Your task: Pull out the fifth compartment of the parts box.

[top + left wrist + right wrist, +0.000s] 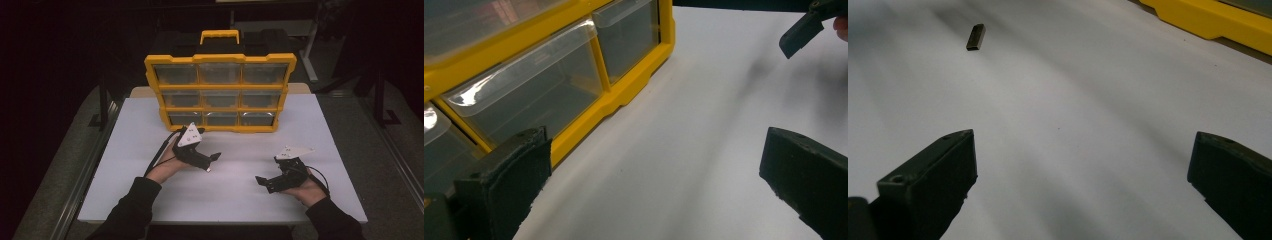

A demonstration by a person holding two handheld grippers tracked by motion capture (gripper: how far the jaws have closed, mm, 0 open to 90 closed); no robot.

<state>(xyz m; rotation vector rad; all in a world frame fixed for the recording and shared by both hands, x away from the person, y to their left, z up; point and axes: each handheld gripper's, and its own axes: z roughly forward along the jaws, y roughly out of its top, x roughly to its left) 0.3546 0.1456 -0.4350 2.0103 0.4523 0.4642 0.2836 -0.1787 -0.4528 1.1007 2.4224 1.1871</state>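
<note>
- Both claws are wide open and hold nothing: the left claw (212, 162) hovers low just in front of the organiser (220, 59), and the right claw (264, 183) sits low over the near right of the bench (235, 202).
- Your thing is the small dark bar (975, 37), lying flat on bare bench. In the right gripper view it is well ahead of the right claw and off to the left of its line.
- Its long axis runs roughly away from that claw, slightly tilted, so jaws closing across should span its narrow width.
- Your right claw points left across the bench, so the bar lies towards your left hand. In the high view a small glint just below the left claw's tips may be the bar, but it is too small to tell. If so, the left claw is the nearer one.
- Nothing stands between the right claw and the bar.
- Mind the organiser's yellow foot at the far side and the left claw, which may crowd the approach.
- All the clear drawers (221, 119) look shut, so I judge one still needs opening.
</note>
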